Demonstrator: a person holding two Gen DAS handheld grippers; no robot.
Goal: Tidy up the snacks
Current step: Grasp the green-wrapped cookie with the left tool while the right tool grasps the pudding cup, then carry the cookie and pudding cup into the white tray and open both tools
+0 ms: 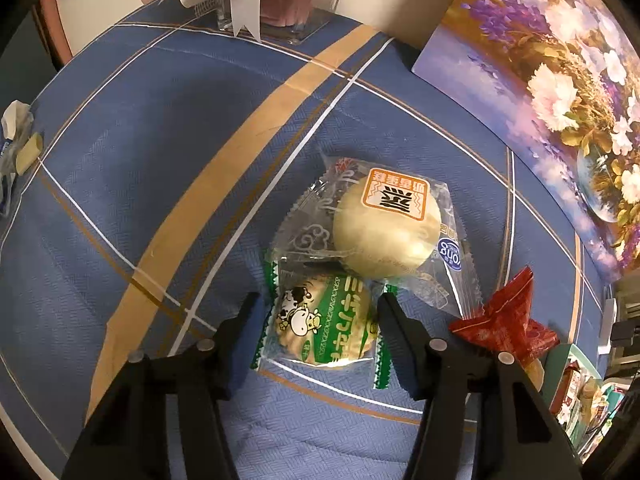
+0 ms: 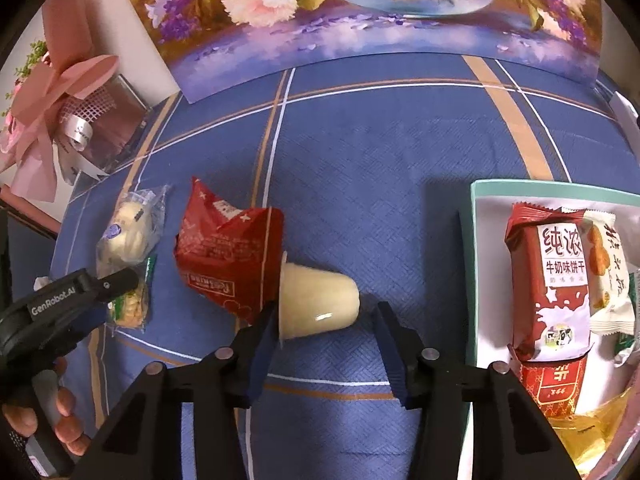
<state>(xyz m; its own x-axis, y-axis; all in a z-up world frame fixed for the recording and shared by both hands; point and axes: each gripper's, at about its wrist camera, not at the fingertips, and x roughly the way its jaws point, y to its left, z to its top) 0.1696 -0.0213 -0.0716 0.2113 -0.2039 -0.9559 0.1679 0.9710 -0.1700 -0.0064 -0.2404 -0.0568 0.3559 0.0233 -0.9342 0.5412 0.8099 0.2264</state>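
Observation:
In the left wrist view my left gripper (image 1: pixel 320 312) is open, its jaws on either side of a green-and-white cow-print biscuit packet (image 1: pixel 324 324) on the blue cloth. A clear-wrapped pale round cake (image 1: pixel 384 224) lies just beyond, partly over it. In the right wrist view my right gripper (image 2: pixel 326 320) is open around a pale yellow jelly cup (image 2: pixel 318 300) lying on its side, rim to the left. A red snack bag (image 2: pixel 228 248) lies against the cup's rim; it also shows in the left wrist view (image 1: pixel 504 320). The left gripper (image 2: pixel 116 284) shows at the left over the biscuit packet (image 2: pixel 130 304).
A teal-rimmed white box (image 2: pixel 474 272) at the right holds a red milk-biscuit pack (image 2: pixel 548 280) and several other snacks. A flower painting (image 2: pixel 360 12) stands at the back. A pink bouquet (image 2: pixel 52 112) sits back left. Small scraps (image 1: pixel 20 140) lie at the cloth's left edge.

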